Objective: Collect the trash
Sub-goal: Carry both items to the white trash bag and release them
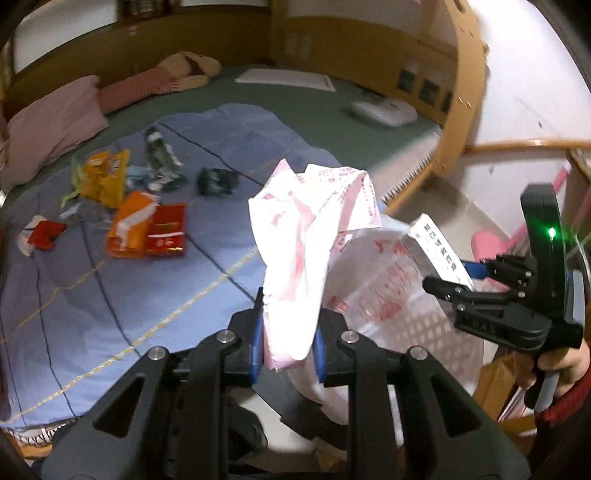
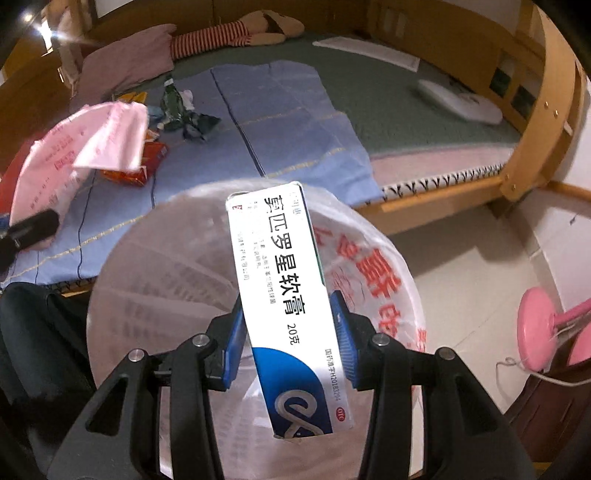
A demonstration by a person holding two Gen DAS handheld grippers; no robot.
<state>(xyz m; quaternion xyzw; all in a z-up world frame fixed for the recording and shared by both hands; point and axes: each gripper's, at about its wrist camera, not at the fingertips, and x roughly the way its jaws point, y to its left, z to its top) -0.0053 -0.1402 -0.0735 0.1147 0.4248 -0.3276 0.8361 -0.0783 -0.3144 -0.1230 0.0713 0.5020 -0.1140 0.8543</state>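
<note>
My left gripper is shut on the rim of a white plastic bag with red print that lines a white basket; the bag also shows in the right wrist view. My right gripper is shut on a white and blue ointment box and holds it over the bag's mouth. It shows in the left wrist view at the right, with the box. Several wrappers lie on the blue sheet: an orange pack, a red pack, a yellow pack, a green bottle.
A pink pillow and a striped plush toy lie at the bed's far side. The wooden bed frame curves on the right. A pink fan base stands on the tiled floor. A dark crumpled wrapper lies on the sheet.
</note>
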